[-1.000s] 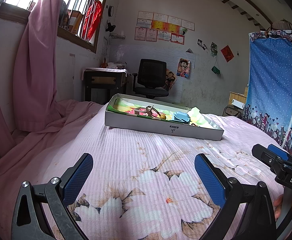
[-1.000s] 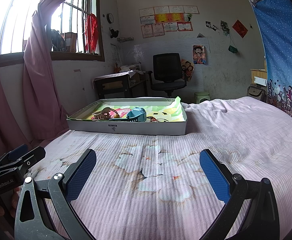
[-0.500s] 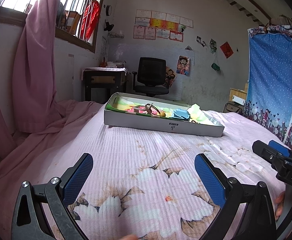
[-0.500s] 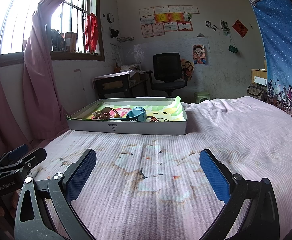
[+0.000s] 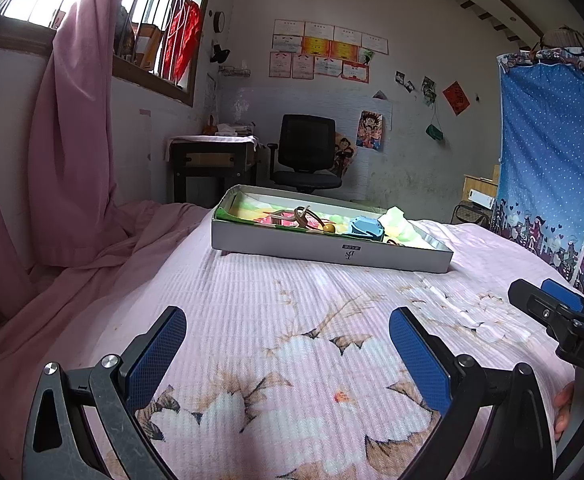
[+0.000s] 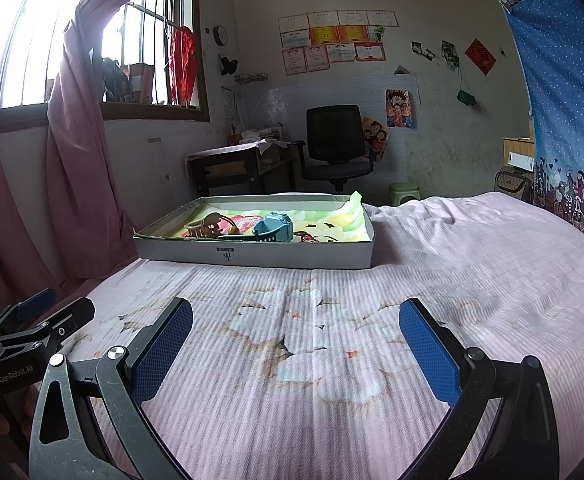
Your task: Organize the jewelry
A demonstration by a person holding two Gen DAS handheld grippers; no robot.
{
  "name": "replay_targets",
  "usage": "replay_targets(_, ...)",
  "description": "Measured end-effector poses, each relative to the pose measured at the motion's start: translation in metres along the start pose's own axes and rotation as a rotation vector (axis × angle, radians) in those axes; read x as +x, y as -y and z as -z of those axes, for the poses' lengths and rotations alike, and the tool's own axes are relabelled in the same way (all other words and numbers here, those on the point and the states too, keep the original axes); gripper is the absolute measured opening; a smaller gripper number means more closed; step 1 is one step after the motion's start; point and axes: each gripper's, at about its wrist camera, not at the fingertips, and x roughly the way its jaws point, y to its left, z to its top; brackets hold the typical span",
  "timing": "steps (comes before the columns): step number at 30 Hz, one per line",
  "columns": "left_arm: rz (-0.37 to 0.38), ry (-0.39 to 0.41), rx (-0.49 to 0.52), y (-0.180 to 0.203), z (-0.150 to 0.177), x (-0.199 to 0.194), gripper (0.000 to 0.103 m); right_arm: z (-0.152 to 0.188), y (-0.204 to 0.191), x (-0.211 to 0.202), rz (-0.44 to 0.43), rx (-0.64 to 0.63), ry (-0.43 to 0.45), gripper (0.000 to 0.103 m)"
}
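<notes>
A shallow grey box lies on the pink flowered bedspread, well beyond both grippers. Inside it I see a brown hair claw, a blue watch, a small amber bead and thin reddish jewelry on a colourful liner. My left gripper hovers low over the bedspread, open, nothing between its blue pads. My right gripper is likewise open and empty, seen also at the right edge of the left wrist view.
A pink curtain hangs at the left beside the bed edge. A dark desk and black office chair stand beyond the bed. A blue dotted wardrobe cover is at the right. A person's fingers hold the right gripper's handle.
The left wrist view has tilted up slightly, so the box sits a little lower and farther. The right gripper has hardly moved. Both stay open.
</notes>
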Motion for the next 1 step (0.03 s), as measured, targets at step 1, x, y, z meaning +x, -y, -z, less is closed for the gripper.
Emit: replay_targets(1,0.0,0.0,0.0,0.0002,-0.0001,0.0,0.102,0.0001,0.0001,0.0,0.0,0.0,0.0,0.102)
